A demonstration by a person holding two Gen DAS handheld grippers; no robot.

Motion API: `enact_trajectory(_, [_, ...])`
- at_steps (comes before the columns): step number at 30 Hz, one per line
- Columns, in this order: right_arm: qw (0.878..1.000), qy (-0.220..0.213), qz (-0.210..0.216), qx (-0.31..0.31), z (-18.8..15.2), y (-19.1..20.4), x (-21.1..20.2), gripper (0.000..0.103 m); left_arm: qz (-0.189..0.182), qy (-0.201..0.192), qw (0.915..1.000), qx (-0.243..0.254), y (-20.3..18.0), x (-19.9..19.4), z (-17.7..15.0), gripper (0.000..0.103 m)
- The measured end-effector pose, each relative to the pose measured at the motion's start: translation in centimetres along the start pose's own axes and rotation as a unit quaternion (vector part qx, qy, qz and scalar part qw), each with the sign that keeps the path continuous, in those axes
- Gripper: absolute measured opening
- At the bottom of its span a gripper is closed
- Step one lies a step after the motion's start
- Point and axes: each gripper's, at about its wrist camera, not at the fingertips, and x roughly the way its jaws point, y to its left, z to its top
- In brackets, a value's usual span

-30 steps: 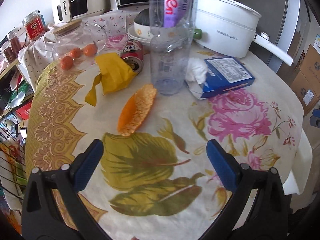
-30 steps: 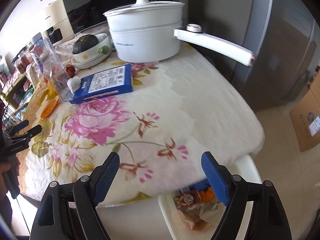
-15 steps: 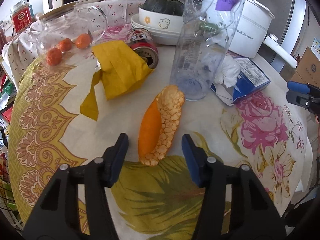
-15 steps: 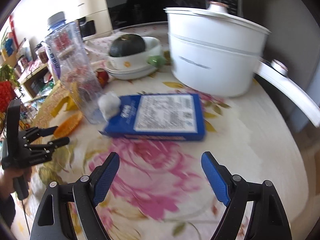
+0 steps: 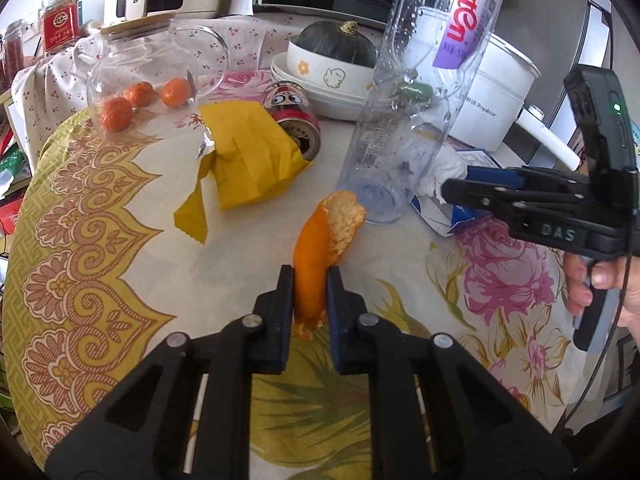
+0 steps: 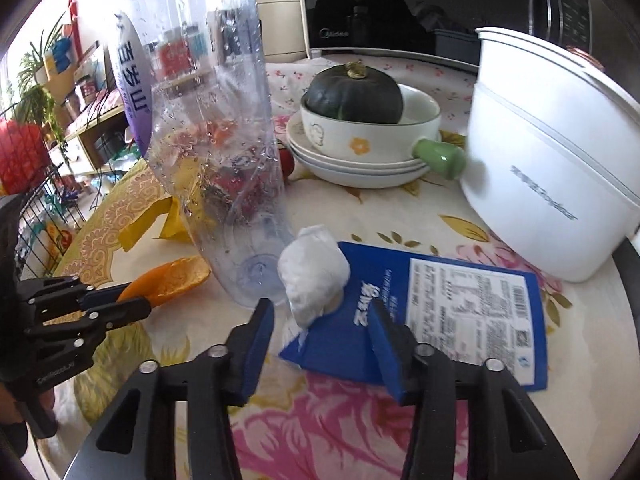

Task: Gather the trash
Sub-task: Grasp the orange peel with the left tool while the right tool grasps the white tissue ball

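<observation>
Peel pinched, tissue framed.
The left tool [image 5: 309, 300] was clamped on the orange peel [image 5: 324, 246] lying on the desk [image 5: 120, 240]; the right tool [image 6: 320, 340], just closing, stood apart around the tissue wad [image 6: 314, 280] on the blue carton [image 6: 460, 312].

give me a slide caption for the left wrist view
Left gripper shut on the orange peel beside an empty plastic bottle on the floral tablecloth.

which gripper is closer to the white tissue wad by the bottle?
Right. The right gripper has its jaws either side of the tissue wad, not yet pressing it. The left gripper is farther off, shut on the orange peel.
</observation>
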Motion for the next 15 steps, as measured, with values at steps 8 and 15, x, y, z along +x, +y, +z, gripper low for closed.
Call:
enact_trajectory(8, [1.000, -0.003, 0.007, 0.009, 0.3, 0.4, 0.0, 0.021, 0.004, 0.006, 0.9999, -0.010, 0.0, -0.8, -0.7, 0.016])
enact_trajectory(15, [1.000, -0.009, 0.002, 0.018, -1.1, -0.5, -3.9, 0.021, 0.006, 0.014, 0.9999, -0.008, -1.3, -2.9, -1.6, 0.016])
